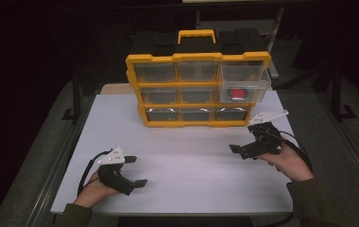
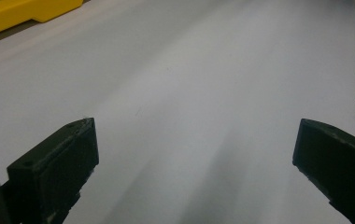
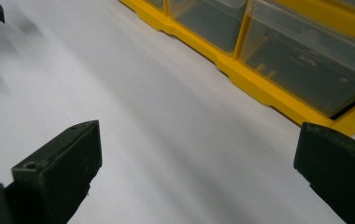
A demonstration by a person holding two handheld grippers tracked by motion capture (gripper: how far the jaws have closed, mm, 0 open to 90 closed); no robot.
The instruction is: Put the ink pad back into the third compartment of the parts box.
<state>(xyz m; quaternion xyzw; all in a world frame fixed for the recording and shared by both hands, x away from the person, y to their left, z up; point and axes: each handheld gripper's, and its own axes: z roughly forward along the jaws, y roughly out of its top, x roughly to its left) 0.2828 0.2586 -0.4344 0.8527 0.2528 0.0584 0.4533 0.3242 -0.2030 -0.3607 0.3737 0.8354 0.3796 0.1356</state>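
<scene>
On matte white board (image 1: 177,156), boxy yellow plastic organizer (image 1: 197,90)

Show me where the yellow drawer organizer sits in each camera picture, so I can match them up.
High view: the yellow drawer organizer stands at the table's far edge, centre, one right-hand drawer pulled out.
Left gripper view: its yellow base cuts the top left corner.
Right gripper view: its bottom row of clear drawers runs across the top right.
Shared landmark: the white tabletop in front of it.
</scene>
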